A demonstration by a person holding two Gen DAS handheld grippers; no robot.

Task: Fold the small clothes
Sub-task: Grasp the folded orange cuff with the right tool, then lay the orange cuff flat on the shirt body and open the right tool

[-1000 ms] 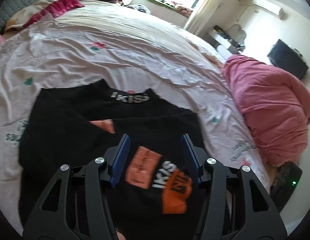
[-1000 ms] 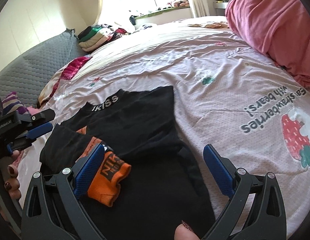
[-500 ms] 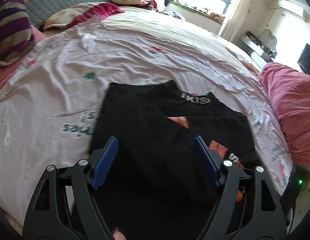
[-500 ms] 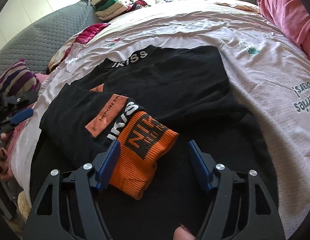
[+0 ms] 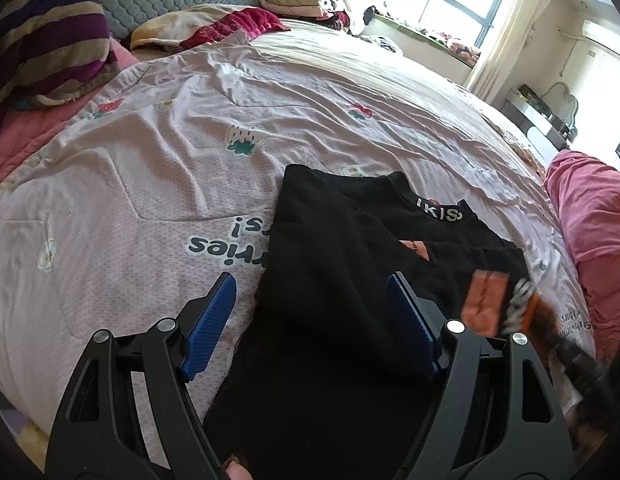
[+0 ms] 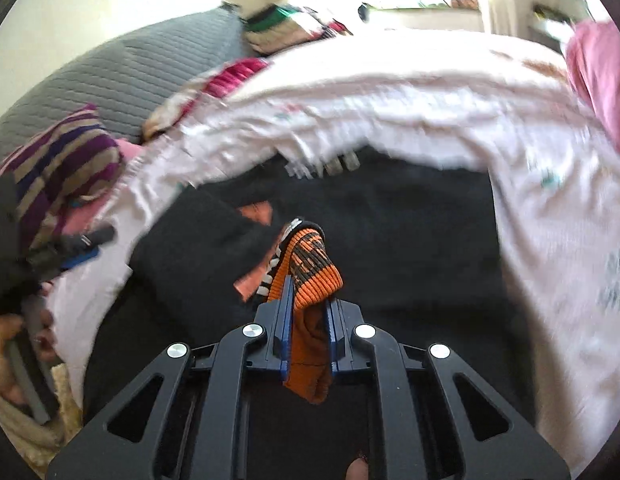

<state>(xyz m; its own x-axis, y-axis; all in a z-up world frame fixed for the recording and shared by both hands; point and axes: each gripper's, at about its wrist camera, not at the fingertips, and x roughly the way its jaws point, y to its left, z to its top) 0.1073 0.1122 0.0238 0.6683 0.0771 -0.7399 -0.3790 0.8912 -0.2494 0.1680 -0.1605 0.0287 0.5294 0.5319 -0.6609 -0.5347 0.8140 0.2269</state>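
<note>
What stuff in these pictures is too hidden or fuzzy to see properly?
- Orange cuff, right wrist view: the right gripper covers its middle.
- Collar lettering, left wrist view: curls out of sight.
- Bedsheet, right wrist view: print smeared by blur.
- Black top, left wrist view: bottom edge cuts its hem.

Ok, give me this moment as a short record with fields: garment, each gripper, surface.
garment: black top lying on the bed, one sleeve folded across it
right gripper: has just been closing, now shut on the orange cuff
left gripper: open over the top's edge, holding nothing
surface: pink strawberry-print sheet
</note>
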